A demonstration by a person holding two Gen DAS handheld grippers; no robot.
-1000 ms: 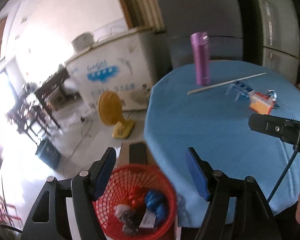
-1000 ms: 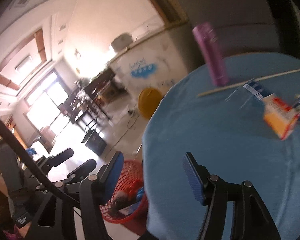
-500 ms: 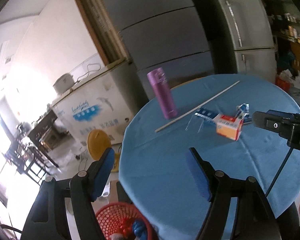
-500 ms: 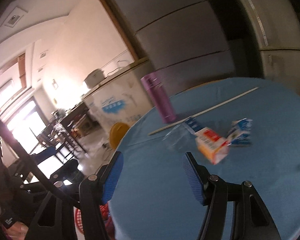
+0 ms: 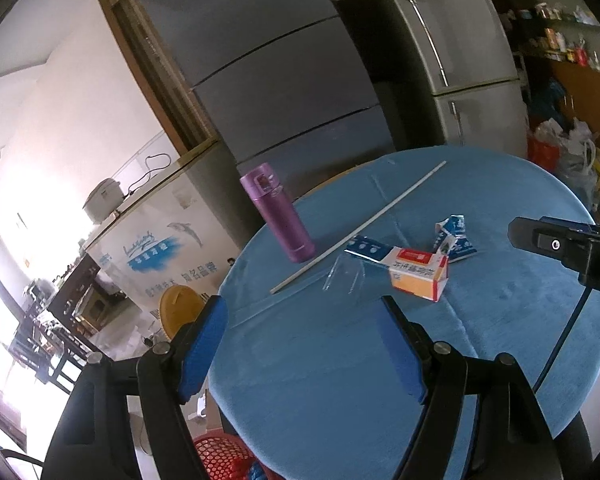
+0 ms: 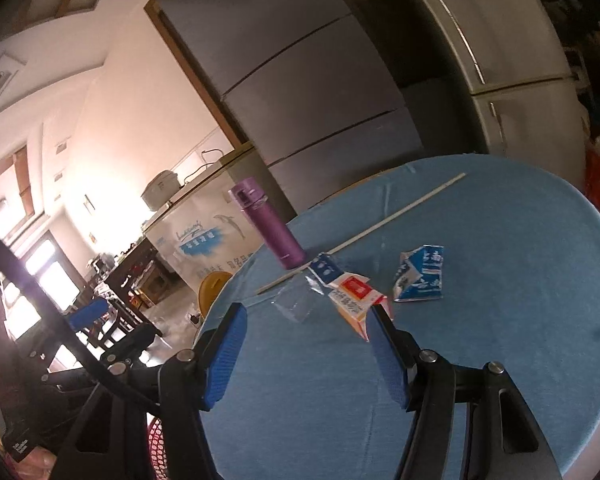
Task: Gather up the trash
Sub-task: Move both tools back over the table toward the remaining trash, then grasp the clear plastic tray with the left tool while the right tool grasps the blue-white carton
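On the blue round table [image 5: 340, 380] lie an orange-and-white carton [image 5: 418, 276], a crushed blue carton [image 5: 456, 236] and a clear plastic wrapper [image 5: 342, 276]. They look light and easy to crush, so a grip across the orange carton's flat sides seems best. The left gripper [image 5: 300, 344] and the right gripper [image 6: 306, 354] both stand open and hold nothing.

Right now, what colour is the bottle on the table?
Purple; the bottle shows best in the left wrist view.
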